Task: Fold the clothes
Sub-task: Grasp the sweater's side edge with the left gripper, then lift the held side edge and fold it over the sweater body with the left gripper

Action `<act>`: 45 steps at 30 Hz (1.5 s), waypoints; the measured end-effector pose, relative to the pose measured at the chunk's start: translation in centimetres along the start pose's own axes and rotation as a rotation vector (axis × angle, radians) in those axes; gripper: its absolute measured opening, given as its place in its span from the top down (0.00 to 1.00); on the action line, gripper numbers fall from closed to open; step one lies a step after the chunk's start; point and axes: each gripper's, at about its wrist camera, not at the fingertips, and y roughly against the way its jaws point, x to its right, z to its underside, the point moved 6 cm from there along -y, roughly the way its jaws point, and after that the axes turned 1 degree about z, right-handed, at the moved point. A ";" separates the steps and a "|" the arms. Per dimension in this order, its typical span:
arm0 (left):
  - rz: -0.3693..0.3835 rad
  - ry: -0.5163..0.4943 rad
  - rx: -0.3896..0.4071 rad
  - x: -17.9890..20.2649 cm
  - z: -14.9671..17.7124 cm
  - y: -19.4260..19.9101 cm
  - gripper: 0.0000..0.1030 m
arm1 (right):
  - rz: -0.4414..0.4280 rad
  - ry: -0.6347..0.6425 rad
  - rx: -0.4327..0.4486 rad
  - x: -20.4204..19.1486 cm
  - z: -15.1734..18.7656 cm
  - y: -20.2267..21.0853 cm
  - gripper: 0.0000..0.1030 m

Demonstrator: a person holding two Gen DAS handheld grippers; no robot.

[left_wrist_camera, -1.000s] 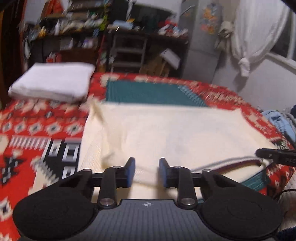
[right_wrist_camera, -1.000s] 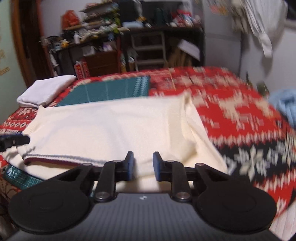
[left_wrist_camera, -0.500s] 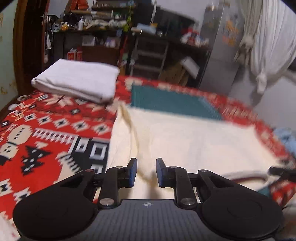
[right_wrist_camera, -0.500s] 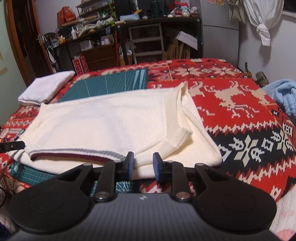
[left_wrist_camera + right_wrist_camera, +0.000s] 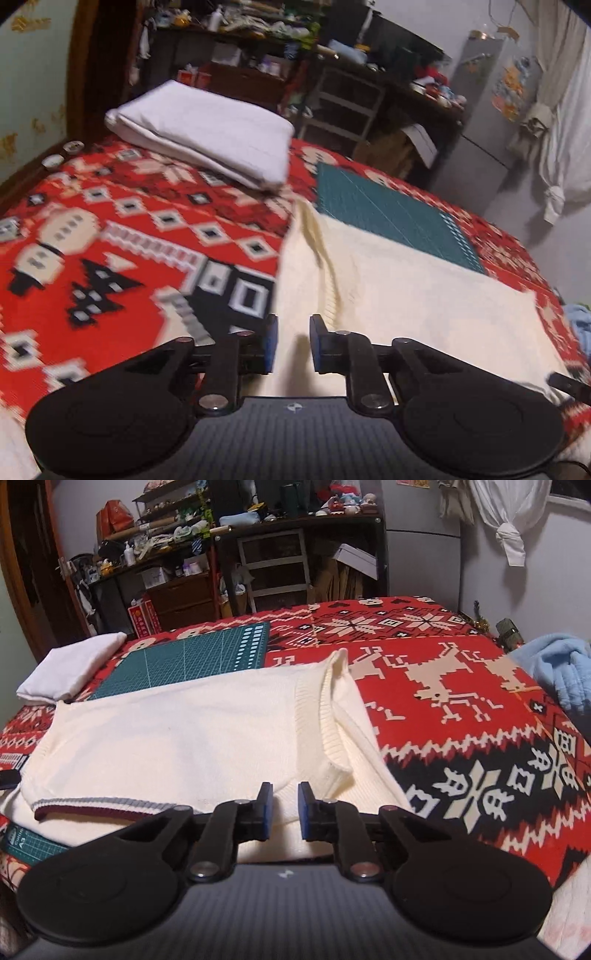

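A cream knit sweater (image 5: 406, 288) (image 5: 177, 738) lies flat on a red patterned blanket (image 5: 129, 240), one part folded over with its grey and maroon striped hem (image 5: 110, 805) facing me. My left gripper (image 5: 291, 332) hovers over the sweater's left edge with a narrow gap between its blue pads and nothing pinched. My right gripper (image 5: 284, 801) is at the sweater's near right corner. Its jaws are closing, the knit edge shows in the slit between them, and the pads are not pressing on it.
A folded white cloth (image 5: 207, 129) (image 5: 70, 664) sits at the blanket's far left. A green cutting mat (image 5: 388, 218) (image 5: 192, 657) lies under the sweater's far edge. A light blue garment (image 5: 561, 668) is bunched at the right. Cluttered shelves and a desk stand behind the bed.
My left gripper has slid leftward along the sweater and rolled, so more red blanket shows. Both pairs of jaws have narrowed, the right one most recently. The right hand has stayed in place.
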 end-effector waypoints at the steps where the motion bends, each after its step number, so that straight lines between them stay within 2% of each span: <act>1: -0.004 0.003 0.003 -0.4 -0.4 -0.2 0.81 | -0.003 -0.007 0.003 0.1 0.0 0.0 0.86; 6: 0.006 -0.019 -0.047 -1.3 -1.4 -2.1 0.81 | -0.011 -0.022 0.010 0.2 0.0 -0.2 0.86; 8: 0.024 -0.055 -0.070 -0.9 -1.3 -2.9 0.80 | -0.014 -0.019 0.013 0.0 -0.1 -0.1 0.85; 11: 0.024 -0.123 -0.061 -0.2 -1.4 -3.7 0.79 | -0.016 -0.015 0.016 -0.1 -0.1 -0.2 0.84; 12: 0.026 -0.132 -0.063 -0.1 -1.5 -3.9 0.80 | -0.016 -0.016 0.018 -0.1 -0.1 -0.1 0.84; 13: 0.031 -0.140 -0.067 0.1 -1.5 -4.1 0.91 | -0.016 -0.017 0.020 -0.1 -0.1 -0.1 0.84; 14: 0.042 -0.144 -0.076 0.2 -1.5 -4.2 0.96 | -0.016 -0.018 0.021 -0.1 -0.1 0.0 0.84; 18: 0.058 -0.139 -0.058 0.6 -2.0 -3.5 0.96 | -0.012 -0.005 0.034 -0.3 -0.2 0.1 0.83; 23: 0.167 -0.104 -0.026 2.4 -4.8 -1.1 0.97 | -0.017 0.020 0.062 -0.9 -0.7 0.5 0.82; 28: 0.318 -0.137 -0.016 7.5 -7.4 0.8 0.97 | -0.030 0.011 0.076 -0.8 -1.0 0.7 0.81; 31: 0.408 -0.157 -0.047 11.5 -7.7 0.6 0.97 | -0.032 -0.003 0.087 -0.6 -1.1 1.1 0.81; 36: 0.493 -0.216 -0.118 18.0 -5.1 -1.7 0.97 | -0.026 -0.023 0.106 0.1 -1.3 1.7 0.81; 41: 0.490 -0.222 -0.223 21.4 0.1 -6.6 0.97 | -0.028 -0.031 0.116 0.2 -1.4 2.1 0.81; 45: 0.462 -0.217 -0.230 21.3 2.5 -8.2 0.96 | -0.044 -0.019 0.114 -0.4 -1.4 2.3 0.80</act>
